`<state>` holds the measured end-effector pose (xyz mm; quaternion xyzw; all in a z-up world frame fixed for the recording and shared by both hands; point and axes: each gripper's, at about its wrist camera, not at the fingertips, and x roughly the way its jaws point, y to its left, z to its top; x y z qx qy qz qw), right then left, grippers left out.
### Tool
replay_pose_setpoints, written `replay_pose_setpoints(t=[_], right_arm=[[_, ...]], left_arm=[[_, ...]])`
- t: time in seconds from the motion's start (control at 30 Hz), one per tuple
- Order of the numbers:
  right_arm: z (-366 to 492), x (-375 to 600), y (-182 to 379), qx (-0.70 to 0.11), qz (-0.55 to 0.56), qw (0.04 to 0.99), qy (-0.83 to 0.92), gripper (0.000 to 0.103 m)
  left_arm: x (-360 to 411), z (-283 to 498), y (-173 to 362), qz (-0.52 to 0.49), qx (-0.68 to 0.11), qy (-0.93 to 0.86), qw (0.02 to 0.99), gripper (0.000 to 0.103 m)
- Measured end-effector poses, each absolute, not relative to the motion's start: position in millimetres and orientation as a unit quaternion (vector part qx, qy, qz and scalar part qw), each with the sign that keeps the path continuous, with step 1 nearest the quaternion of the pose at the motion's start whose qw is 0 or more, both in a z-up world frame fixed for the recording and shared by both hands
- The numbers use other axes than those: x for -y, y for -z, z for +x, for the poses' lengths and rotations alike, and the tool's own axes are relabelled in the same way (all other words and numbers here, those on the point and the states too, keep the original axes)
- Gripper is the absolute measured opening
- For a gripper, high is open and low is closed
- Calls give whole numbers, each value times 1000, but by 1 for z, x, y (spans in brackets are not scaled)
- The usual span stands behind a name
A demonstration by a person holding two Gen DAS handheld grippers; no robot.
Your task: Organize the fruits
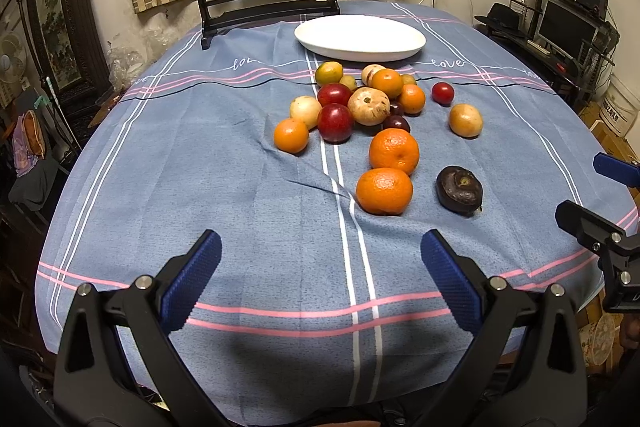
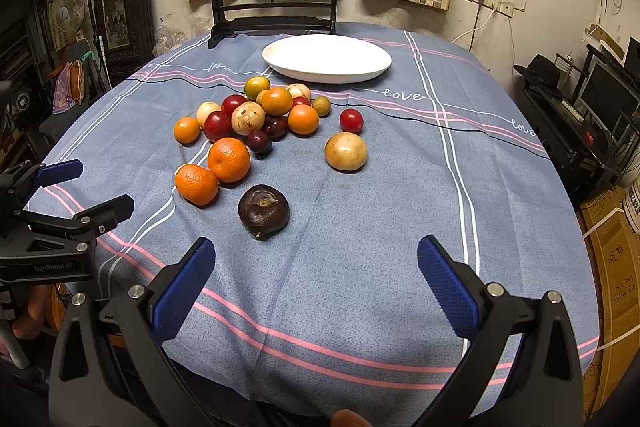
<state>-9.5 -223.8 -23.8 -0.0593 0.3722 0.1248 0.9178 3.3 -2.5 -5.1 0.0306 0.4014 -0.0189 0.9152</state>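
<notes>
Left wrist: left gripper [image 1: 320, 281] jaws spread wide, empty, above cloth; fruit pile mid-table before empty white plate [image 1: 360, 54]; nearest orange [image 1: 384, 191] likely firm, round, rolls — grip across widest part

Right wrist: right gripper [image 2: 316, 283] jaws released, empty; dark fruit [image 2: 263, 211] closest, looks soft, so squeeze gently

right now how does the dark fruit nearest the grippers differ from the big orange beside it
The dark fruit is brown-black with a wrinkled, sunken top; the big orange is bright orange with a smooth, dimpled skin. The dark fruit lies alone on the tablecloth, while the orange touches a second orange. Both are roundish, similar in size, and outside the white plate.
</notes>
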Motion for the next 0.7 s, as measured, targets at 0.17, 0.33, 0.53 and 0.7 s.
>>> replay_pose_setpoints(t=[0.17, 0.33, 0.53, 0.7], right_arm=[[-9, 223, 25, -373, -59, 917, -125, 102], [-8, 223, 26, -374, -59, 917, -125, 102], [-6, 221, 28, -378, -60, 915, -125, 102], [-4, 221, 29, -382, -60, 914, -125, 102]], left_arm=[[3, 3, 6, 31, -402, 20, 915, 101], [3, 4, 6, 29, -404, 23, 914, 101], [0, 10, 7, 26, -408, 23, 912, 101], [0, 12, 8, 27, -410, 24, 911, 101]])
